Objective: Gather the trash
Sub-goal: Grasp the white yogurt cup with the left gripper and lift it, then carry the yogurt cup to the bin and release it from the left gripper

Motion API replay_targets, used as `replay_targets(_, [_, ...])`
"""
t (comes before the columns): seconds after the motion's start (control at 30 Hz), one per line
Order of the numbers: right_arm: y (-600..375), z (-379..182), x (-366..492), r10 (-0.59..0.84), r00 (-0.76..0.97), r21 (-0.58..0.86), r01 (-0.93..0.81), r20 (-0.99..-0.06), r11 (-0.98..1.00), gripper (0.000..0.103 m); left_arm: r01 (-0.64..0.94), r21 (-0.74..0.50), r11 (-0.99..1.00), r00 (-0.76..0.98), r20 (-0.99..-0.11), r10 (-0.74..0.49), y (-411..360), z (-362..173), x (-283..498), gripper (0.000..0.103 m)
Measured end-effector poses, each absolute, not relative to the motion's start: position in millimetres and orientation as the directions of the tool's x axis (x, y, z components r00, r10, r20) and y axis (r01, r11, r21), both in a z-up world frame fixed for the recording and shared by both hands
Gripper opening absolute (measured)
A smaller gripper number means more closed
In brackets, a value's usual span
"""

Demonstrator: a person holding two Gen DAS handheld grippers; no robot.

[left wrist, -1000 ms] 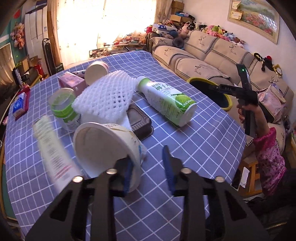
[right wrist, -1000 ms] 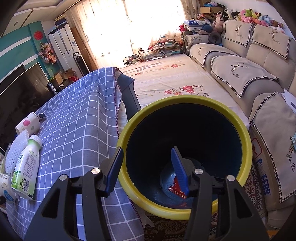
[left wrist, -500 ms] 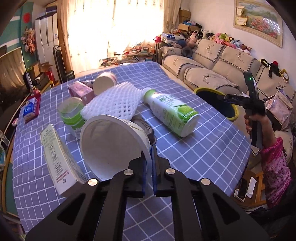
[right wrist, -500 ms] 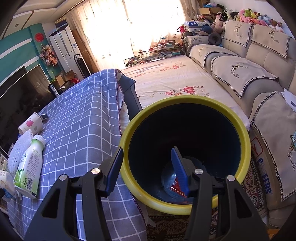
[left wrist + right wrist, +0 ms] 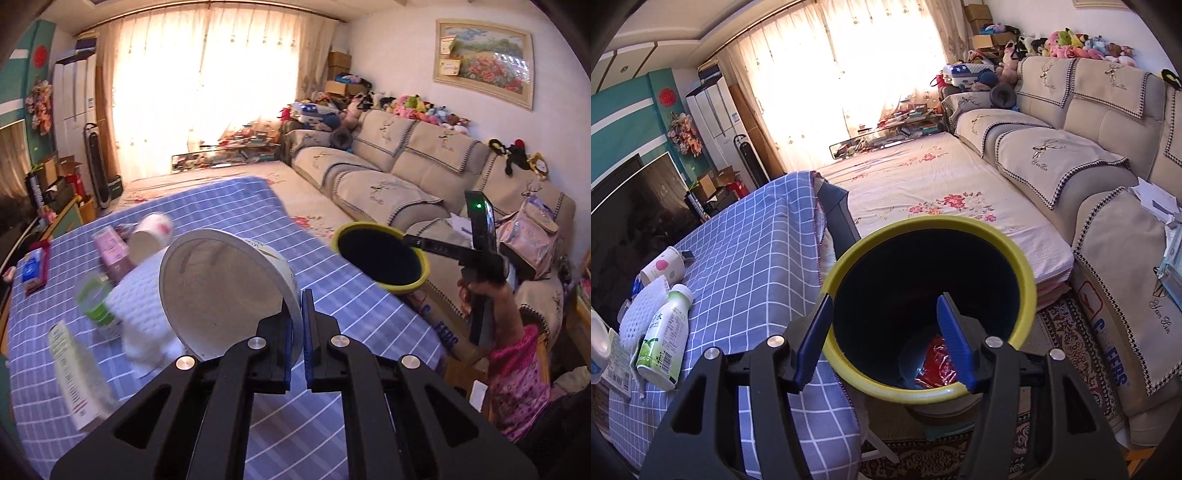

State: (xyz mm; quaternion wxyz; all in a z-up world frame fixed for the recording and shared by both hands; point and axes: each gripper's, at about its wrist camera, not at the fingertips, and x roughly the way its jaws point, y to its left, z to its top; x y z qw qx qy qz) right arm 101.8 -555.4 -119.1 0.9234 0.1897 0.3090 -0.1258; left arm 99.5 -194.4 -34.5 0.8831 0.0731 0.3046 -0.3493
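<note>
**White bowl pinched at the rim, bin waiting**

The left gripper [image 5: 297, 332] is clamping the rim of one white paper bowl [image 5: 225, 291], wide, round and plain inside. The bowl is hanging tilted above the checked table [image 5: 332, 306], its mouth facing the camera and its axis running away towards the far end. The right gripper [image 5: 884, 338] is standing spread and empty over the one yellow-rimmed bin [image 5: 1027, 291], just beside the table edge. One red wrapper [image 5: 936, 360] is lying in the bin's bottom. One green-labelled bottle [image 5: 663, 341] is lying on its side.
</note>
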Motion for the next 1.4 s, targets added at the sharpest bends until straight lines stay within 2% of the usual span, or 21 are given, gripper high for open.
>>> replay_targets(0.37, [-607,-122,46,-0.203,0.784,0.336,0.464,-0.587,0.820,0.059,0.802,-0.167,0.573,0.350,-0.646,-0.678,-349,-58,140,0.006])
replay_targets(0.63, [-633,-134,24,-0.220,0.772,0.371,0.508,-0.596,0.777,0.060,0.837,-0.191,0.512,0.227,-0.730,-0.644,-463,-106,172,0.006])
replay_targets(0.9, [-642,-147,28,-0.212,0.757,0.383,0.526,-0.618,0.760,0.062,0.837,-0.190,0.514,0.193,-0.775,-0.602,-530,-143,198,0.007])
replay_targets(0.97, [-644,-149,29,-0.212,0.752,0.383,0.531,-0.623,0.756,0.066,0.825,-0.179,0.536,0.209,-0.785,-0.584,-535,-149,204,0.021])
replay_targets(1.0, [-644,-150,29,-0.214,0.750,0.381,0.533,-0.626,0.755,0.067,0.821,-0.182,0.542,0.209,-0.786,-0.581,-537,-152,207,0.039])
replay_targets(1.03, [-645,-150,30,-0.216,0.748,0.379,0.536,-0.628,0.755,0.067,0.815,-0.182,0.550,0.215,-0.786,-0.579,-537,-153,210,0.049])
replay_targets(1.27, [-640,-152,32,-0.215,0.738,0.364,0.538,-0.640,0.761,0.067,0.778,-0.186,0.600,0.287,-0.744,-0.603,-506,-131,208,0.053])
replay_targets(1.4, [-625,-154,41,-0.195,0.734,0.349,0.517,-0.650,0.782,0.068,0.735,-0.216,0.643,0.373,-0.663,-0.649,-457,-98,192,0.067])
